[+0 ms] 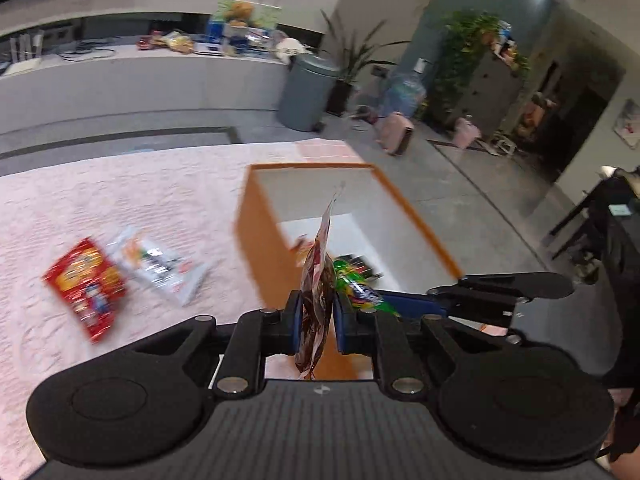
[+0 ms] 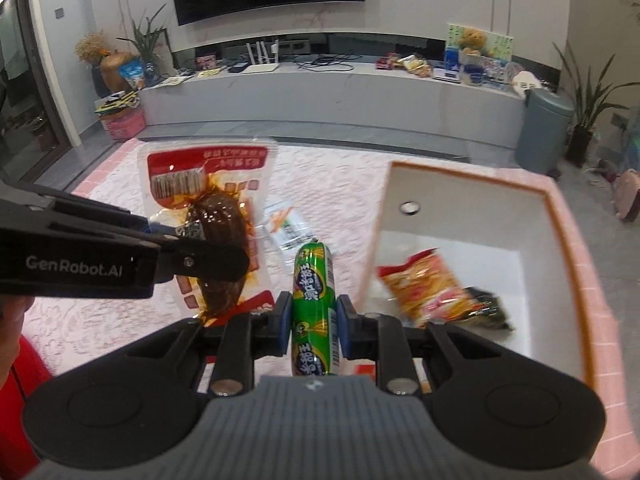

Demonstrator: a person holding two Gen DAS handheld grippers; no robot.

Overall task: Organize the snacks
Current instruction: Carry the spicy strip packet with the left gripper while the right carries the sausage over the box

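Observation:
My left gripper [image 1: 316,316] is shut on a clear packet with brown meat and red print [image 1: 318,280], held edge-on in the air; the right wrist view shows that same meat packet [image 2: 216,224] flat-on, clamped by the left gripper's black fingers [image 2: 208,258]. My right gripper [image 2: 313,328] is shut on a green sausage stick [image 2: 314,300], which also shows in the left wrist view as the green sausage [image 1: 356,286]. Both hang beside the orange-rimmed white box [image 2: 560,216], also seen as the box [image 1: 256,248]. Inside lie an orange-red snack bag [image 2: 428,284] and a dark packet [image 2: 488,304].
On the pink textured cloth [image 1: 120,192] lie a red snack bag [image 1: 86,284] and a clear white packet [image 1: 160,266]; that clear packet [image 2: 288,228] also shows behind the sausage. A grey bin [image 2: 546,132], plants and a long white TV bench [image 2: 320,92] stand beyond.

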